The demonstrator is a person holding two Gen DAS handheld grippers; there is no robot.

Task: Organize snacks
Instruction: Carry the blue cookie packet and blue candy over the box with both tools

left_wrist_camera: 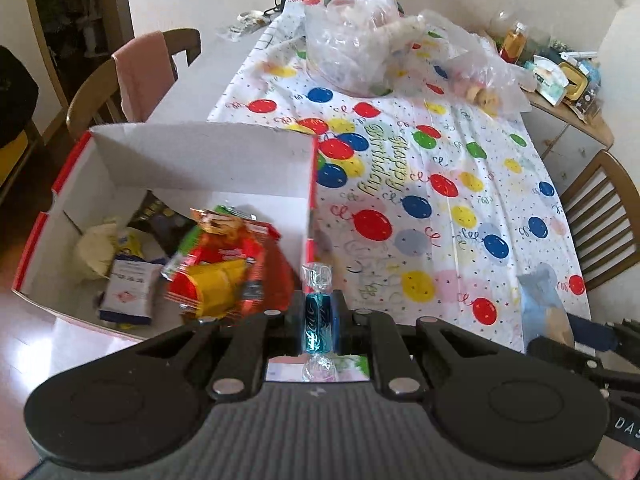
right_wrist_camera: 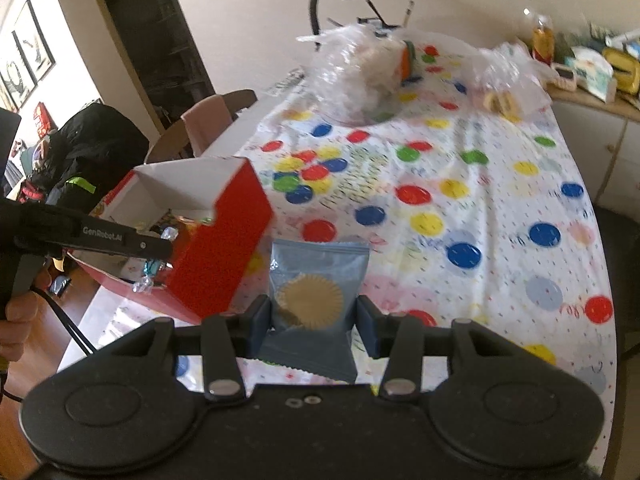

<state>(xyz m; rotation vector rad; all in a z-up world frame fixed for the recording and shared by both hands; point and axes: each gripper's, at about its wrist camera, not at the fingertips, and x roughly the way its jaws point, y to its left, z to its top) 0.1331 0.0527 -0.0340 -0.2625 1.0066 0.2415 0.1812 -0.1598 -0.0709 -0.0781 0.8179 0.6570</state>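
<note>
My left gripper (left_wrist_camera: 319, 320) is shut on a blue wrapped candy (left_wrist_camera: 318, 322), held at the right front corner of a red-and-white cardboard box (left_wrist_camera: 200, 152). The box holds several snacks, among them a red and yellow packet (left_wrist_camera: 228, 276) and a white and blue packet (left_wrist_camera: 128, 288). My right gripper (right_wrist_camera: 314, 324) is shut on a blue-grey pouch with a round cookie (right_wrist_camera: 314, 292), held above the table just right of the box (right_wrist_camera: 224, 248). The left gripper (right_wrist_camera: 160, 250) with its candy shows at the box's near side in the right wrist view.
The table wears a balloon-print birthday cloth (left_wrist_camera: 440, 184). Clear plastic bags of snacks (left_wrist_camera: 352, 44) lie at the far end. Wooden chairs (left_wrist_camera: 132, 76) stand at the left and right sides. A cluttered side counter (left_wrist_camera: 568, 80) is at the far right.
</note>
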